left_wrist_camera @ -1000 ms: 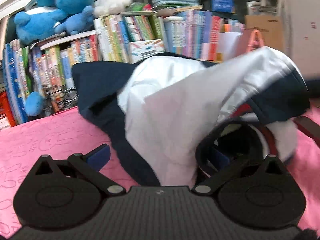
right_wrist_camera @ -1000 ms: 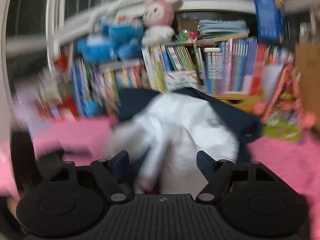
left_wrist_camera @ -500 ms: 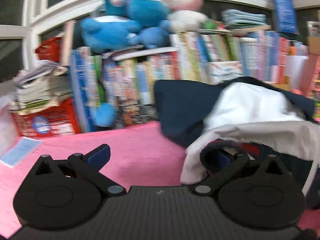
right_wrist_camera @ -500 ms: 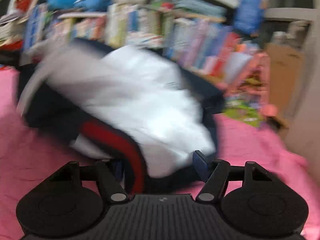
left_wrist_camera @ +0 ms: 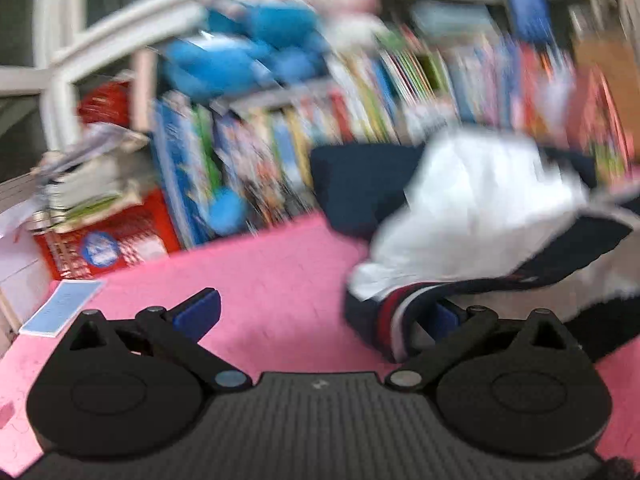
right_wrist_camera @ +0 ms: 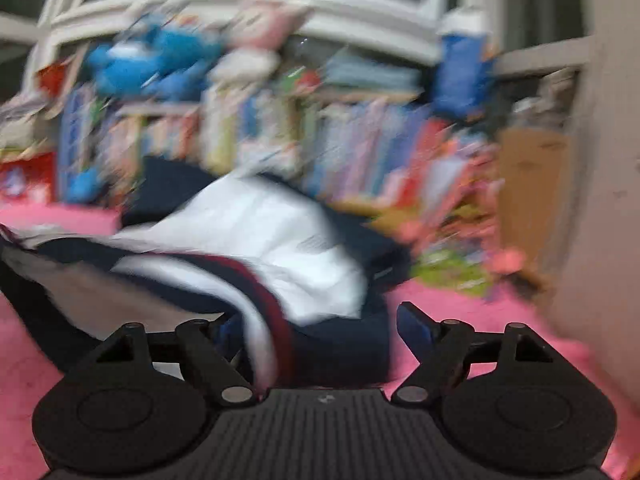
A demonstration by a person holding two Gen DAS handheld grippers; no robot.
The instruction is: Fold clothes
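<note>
A pink cloth with a faint embossed pattern (left_wrist_camera: 280, 272) covers the surface under everything. Behind it runs a bookshelf (right_wrist_camera: 320, 136) packed with upright, colourful books, too blurred to count; one blue plush toy (left_wrist_camera: 240, 52) and one pink-and-white plush toy (right_wrist_camera: 256, 36) sit on top of it. One garment (right_wrist_camera: 260, 232), soft white fabric with navy panels and a ribbed navy, white and red band, lies crumpled on the pink cloth in front of the shelf. The right gripper (right_wrist_camera: 320, 332) has its jaws wide apart and opening, the striped band lying loosely between them and against the left finger. The left gripper (left_wrist_camera: 324, 312) stands wide open; the band drapes over its right finger, nothing pinched. A small blue card (left_wrist_camera: 60, 306) lies flat at the cloth's left edge.
</note>
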